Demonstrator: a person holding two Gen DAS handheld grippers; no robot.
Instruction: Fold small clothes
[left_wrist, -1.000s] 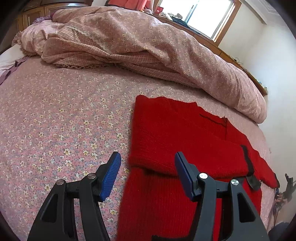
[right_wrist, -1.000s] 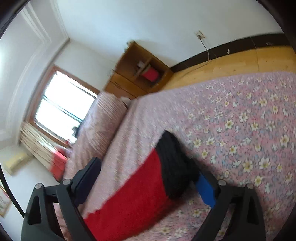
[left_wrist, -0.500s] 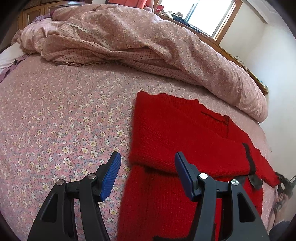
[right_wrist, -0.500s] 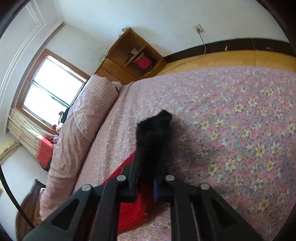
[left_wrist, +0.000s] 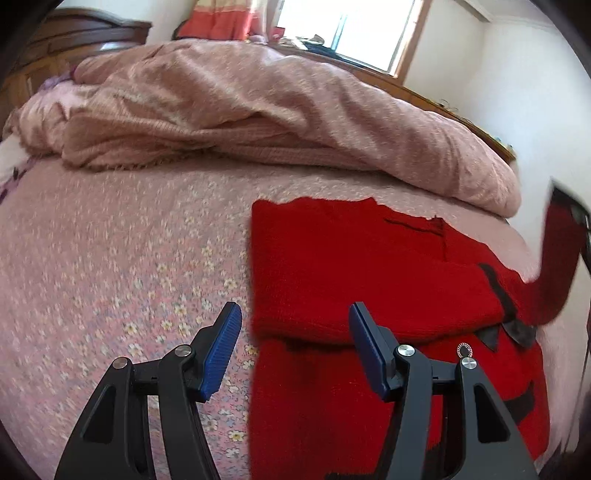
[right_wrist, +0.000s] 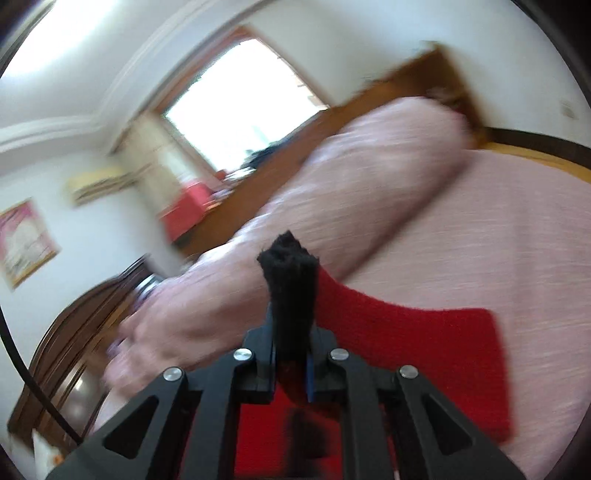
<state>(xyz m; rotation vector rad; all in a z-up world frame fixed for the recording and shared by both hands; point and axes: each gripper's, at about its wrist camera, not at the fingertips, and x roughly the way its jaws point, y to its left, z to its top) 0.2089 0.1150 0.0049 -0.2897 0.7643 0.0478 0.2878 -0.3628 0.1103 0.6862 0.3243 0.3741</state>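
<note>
Red knit sweater lying flat on the bed, over the pink floral sheet, already folded once so that an upper layer overlaps the lower body near the camera; black trim pieces showing at its right side. Left tool hovering released just above the sweater's left edge, blue pads spread wide, one over the sheet and the other over the red knit, gripping nothing. At the far right of the left wrist view, one red sleeve lifted off the bed and hanging in the air, blurred. Right tool clenched on the sleeve's black cuff, the cuff bunched upright between the closed pads and sticking out past the tips, red knit trailing down to the right beneath it. Rumpled pink quilt heaped along the far side of the bed, beyond the sweater and apart from it. Bright window behind the quilt, wooden headboard at the upper left. Right wrist view heavily smeared, so finer detail of the room there unreadable.
</note>
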